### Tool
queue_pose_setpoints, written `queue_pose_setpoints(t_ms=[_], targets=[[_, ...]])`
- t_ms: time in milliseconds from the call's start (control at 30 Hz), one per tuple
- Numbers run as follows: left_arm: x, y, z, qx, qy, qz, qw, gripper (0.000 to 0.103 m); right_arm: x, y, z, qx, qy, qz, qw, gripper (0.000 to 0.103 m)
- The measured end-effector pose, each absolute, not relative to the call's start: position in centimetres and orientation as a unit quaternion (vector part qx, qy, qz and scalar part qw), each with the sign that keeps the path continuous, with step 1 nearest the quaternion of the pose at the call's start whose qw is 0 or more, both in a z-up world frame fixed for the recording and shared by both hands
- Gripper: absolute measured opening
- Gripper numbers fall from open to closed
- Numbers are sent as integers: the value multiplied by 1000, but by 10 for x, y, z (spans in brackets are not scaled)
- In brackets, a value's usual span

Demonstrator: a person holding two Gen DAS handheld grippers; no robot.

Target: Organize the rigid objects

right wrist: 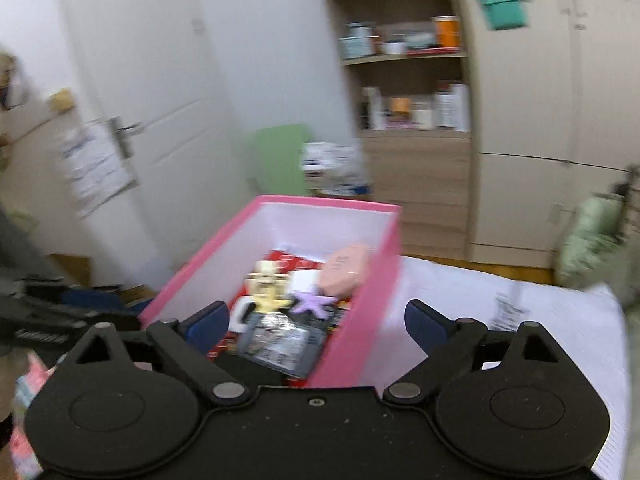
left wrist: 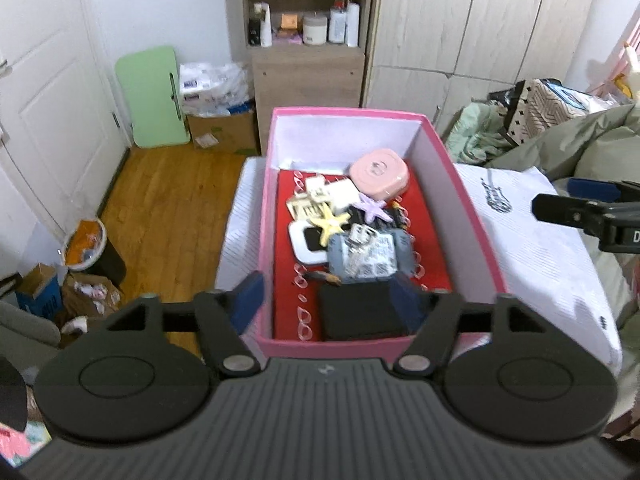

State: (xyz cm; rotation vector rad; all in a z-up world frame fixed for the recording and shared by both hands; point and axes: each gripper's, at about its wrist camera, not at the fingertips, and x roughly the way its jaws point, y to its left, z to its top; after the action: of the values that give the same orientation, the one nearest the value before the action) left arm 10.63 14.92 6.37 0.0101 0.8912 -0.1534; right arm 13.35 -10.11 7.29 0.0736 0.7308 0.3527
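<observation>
A pink box [left wrist: 476,224] with a red floor stands on a white surface. It holds a pink round case [left wrist: 380,172], a yellow starfish [left wrist: 330,224], a purple starfish [left wrist: 372,206], a grey packet [left wrist: 370,258], a black block [left wrist: 362,312] and several small items. My left gripper [left wrist: 328,300] is open and empty over the box's near end. My right gripper [right wrist: 318,320] is open and empty above the box's [right wrist: 360,320] near right wall; it also shows at the right edge of the left wrist view [left wrist: 592,208].
The white surface [left wrist: 540,248] extends right of the box. Bedding and bags [left wrist: 560,120] pile at the far right. A shelf unit [left wrist: 308,40] and wardrobe [left wrist: 480,20] stand behind. Wooden floor, a green board [left wrist: 152,96] and cardboard boxes lie left.
</observation>
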Motion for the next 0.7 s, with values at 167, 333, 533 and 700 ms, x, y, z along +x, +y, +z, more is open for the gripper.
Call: queue_pose_setpoints(t_ms=[167,333,533,700], targets=[[103,136,65,16,461,-63,885,84,115,-122,91,59,375,164,910,97],[93,121,61,44,468,-68,880,85,100,-140,102,82,390,158,904,97],[78,115,61,-29,453,-91,886,87,75,-155,110,95,363,120,919,97],[70,101,59,-23,444,-98,891,90,72,-164,108,69,373,100,920,97]])
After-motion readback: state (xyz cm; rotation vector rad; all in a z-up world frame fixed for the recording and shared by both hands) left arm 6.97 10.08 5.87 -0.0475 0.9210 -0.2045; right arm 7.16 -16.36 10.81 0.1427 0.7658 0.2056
